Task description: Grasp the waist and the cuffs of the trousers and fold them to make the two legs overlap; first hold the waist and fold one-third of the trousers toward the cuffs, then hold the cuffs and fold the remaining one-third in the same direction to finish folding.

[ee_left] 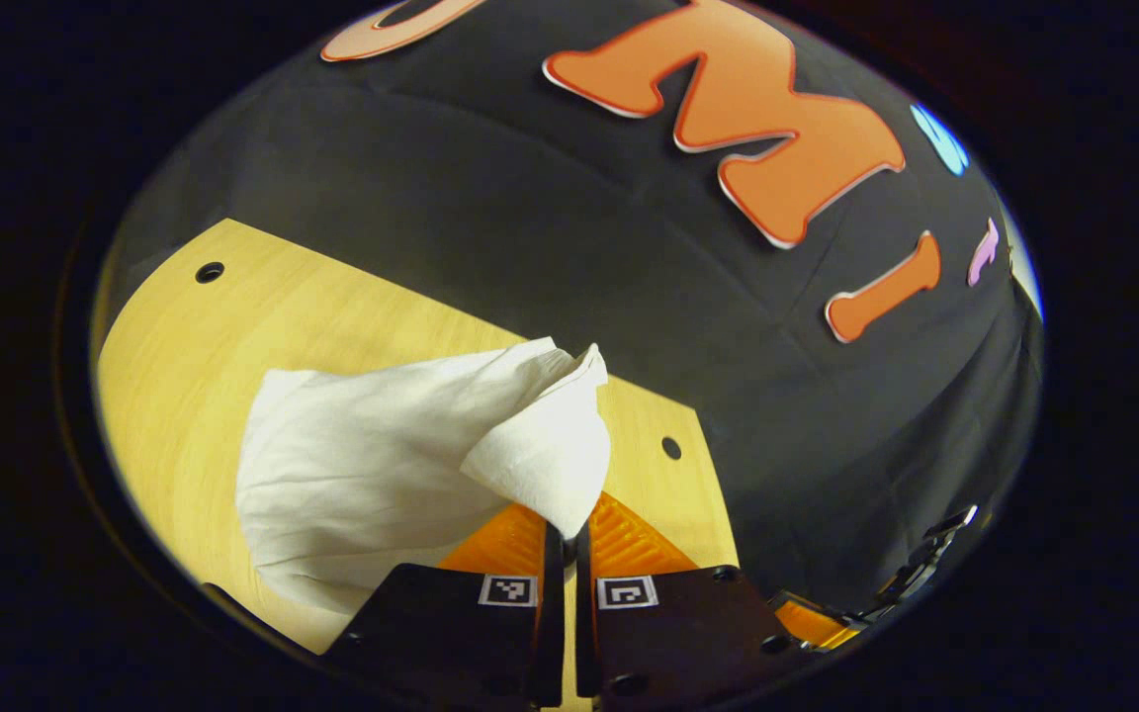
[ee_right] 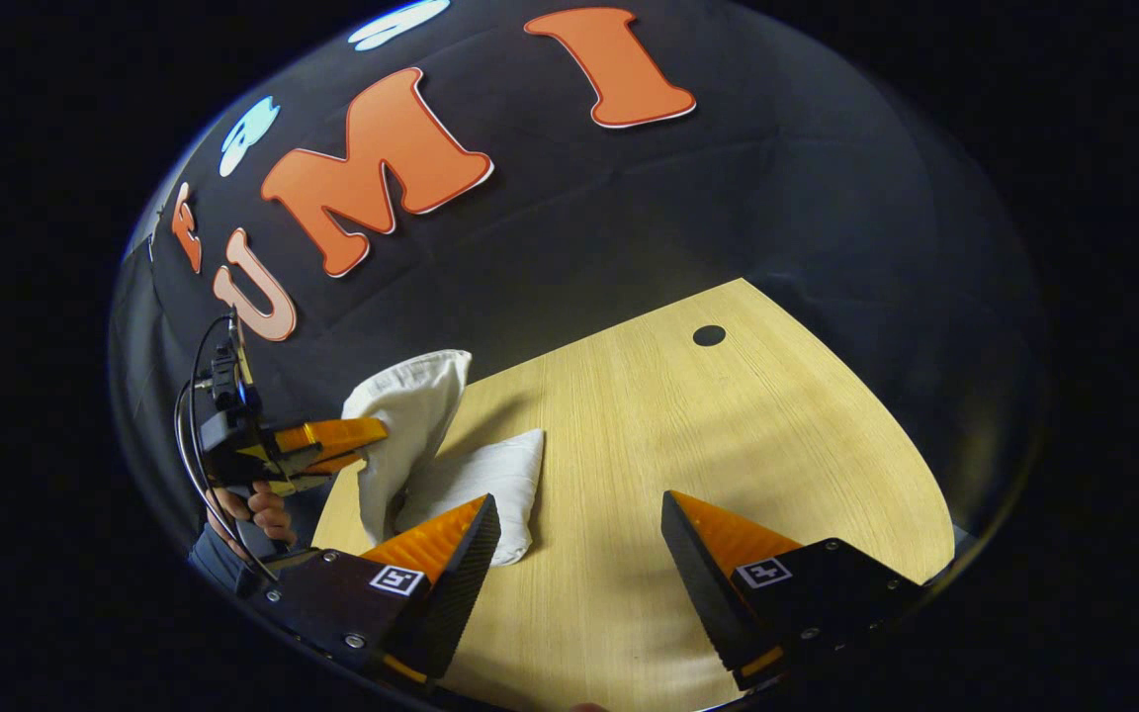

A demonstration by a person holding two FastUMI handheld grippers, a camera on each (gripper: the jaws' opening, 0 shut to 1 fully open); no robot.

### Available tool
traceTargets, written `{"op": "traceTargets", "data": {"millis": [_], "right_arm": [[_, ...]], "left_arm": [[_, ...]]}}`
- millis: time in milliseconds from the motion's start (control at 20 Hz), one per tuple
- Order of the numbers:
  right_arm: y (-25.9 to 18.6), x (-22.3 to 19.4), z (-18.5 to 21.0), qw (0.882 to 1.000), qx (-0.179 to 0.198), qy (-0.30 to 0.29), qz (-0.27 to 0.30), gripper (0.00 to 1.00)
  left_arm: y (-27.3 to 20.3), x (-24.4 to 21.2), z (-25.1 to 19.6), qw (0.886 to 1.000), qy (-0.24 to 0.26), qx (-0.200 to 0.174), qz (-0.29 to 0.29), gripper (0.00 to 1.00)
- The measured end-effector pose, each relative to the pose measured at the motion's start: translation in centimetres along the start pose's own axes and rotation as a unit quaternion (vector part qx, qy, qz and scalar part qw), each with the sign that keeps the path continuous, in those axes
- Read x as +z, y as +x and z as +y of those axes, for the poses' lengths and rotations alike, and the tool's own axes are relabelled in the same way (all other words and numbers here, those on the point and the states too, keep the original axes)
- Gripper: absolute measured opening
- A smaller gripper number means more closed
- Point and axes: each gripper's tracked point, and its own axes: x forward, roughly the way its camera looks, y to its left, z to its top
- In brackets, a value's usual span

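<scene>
Left gripper (ee_left: 568, 529) is clamped on a corner of the white trousers (ee_left: 372, 475), lifting it off the wooden table (ee_left: 184, 336); the rest sits bunched near the table's back edge. Right gripper (ee_right: 579, 534) hangs wide open over bare wood, holding nothing. My read: the cloth is crumpled, so spread it flat first. Right should take the opposite end and both pull taut before folding.
</scene>
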Motion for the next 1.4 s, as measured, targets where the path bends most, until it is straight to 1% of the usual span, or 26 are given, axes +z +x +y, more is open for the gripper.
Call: {"op": "traceTargets", "data": {"millis": [100, 150, 200, 250, 300, 400, 450, 500, 600, 700, 800, 900, 950, 1050, 1150, 1250, 1300, 1350, 1400], "right_arm": [[-0.1, 0.0, -0.3, 1.000, 0.006, -0.003, 0.003, 0.99], [-0.2, -0.1, -0.6, 1.000, 0.007, -0.005, 0.005, 0.99], [-0.2, -0.1, -0.6, 1.000, 0.010, -0.005, 0.007, 0.98], [-0.4, 0.0, -0.6, 1.000, 0.013, -0.005, 0.006, 0.98], [-0.5, 0.1, -0.6, 1.000, 0.017, -0.005, 0.004, 0.98], [-0.8, 0.4, -0.3, 1.000, 0.023, -0.010, 0.002, 0.98], [-0.9, 0.6, -0.2, 1.000, 0.025, -0.015, -0.001, 0.99], [-1.0, 0.9, 0.0, 0.999, 0.027, -0.019, -0.006, 0.99], [-1.3, 1.5, 0.9, 0.999, 0.030, -0.032, -0.021, 0.98], [-1.6, 1.9, 2.2, 0.998, 0.033, -0.053, -0.033, 0.99], [-2.0, 2.0, 3.9, 0.995, 0.041, -0.075, -0.044, 0.99], [-2.3, 2.7, 6.0, 0.992, 0.048, -0.095, -0.065, 0.98], [-2.4, 3.0, 7.1, 0.990, 0.047, -0.103, -0.078, 0.98], [-3.0, 4.0, 9.2, 0.986, 0.048, -0.119, -0.107, 0.99], [-3.5, 4.7, 11.7, 0.981, 0.053, -0.133, -0.130, 0.98], [-4.4, 5.3, 14.3, 0.977, 0.056, -0.143, -0.151, 0.98], [-4.9, 5.6, 15.5, 0.973, 0.059, -0.151, -0.163, 0.98], [-5.3, 5.7, 16.6, 0.969, 0.064, -0.162, -0.176, 0.98], [-5.6, 5.6, 17.6, 0.965, 0.068, -0.174, -0.185, 0.98]], "left_arm": [[1.7, -3.6, -0.6, 0.999, 0.020, -0.002, 0.043, 0.09], [2.3, -5.6, -1.2, 0.997, 0.026, -0.012, 0.071, 0.10], [2.2, -7.1, -1.2, 0.995, 0.032, -0.018, 0.093, 0.14], [2.3, -8.4, -1.6, 0.994, 0.037, -0.028, 0.103, 0.17], [2.0, -9.1, -2.2, 0.993, 0.044, -0.031, 0.106, 0.26], [1.4, -9.4, -3.7, 0.992, 0.058, -0.042, 0.099, 0.67], [0.5, -9.3, -4.0, 0.993, 0.067, -0.044, 0.092, 0.73], [-0.2, -9.0, -3.8, 0.993, 0.076, -0.041, 0.084, 0.77], [-2.0, -8.0, -3.2, 0.993, 0.097, -0.027, 0.061, 1.00], [-4.1, -6.6, -2.8, 0.992, 0.123, -0.007, 0.031, 0.98], [-6.7, -4.7, -2.5, 0.987, 0.161, 0.017, -0.009, 1.00], [-8.9, -2.4, -2.2, 0.977, 0.201, 0.047, -0.055, 1.00], [-10.2, -1.5, -1.8, 0.973, 0.213, 0.057, -0.076, 1.00], [-13.4, -0.4, -0.9, 0.965, 0.226, 0.070, -0.116, 1.00], [-16.7, 1.0, 0.0, 0.954, 0.238, 0.090, -0.157, 1.00], [-19.7, 2.4, 0.6, 0.945, 0.242, 0.097, -0.197, 1.00], [-21.1, 3.2, 0.5, 0.941, 0.243, 0.089, -0.217, 1.00], [-22.3, 3.7, 0.3, 0.936, 0.245, 0.073, -0.242, 1.00], [-23.5, 4.5, 0.7, 0.930, 0.243, 0.070, -0.267, 1.00]]}}
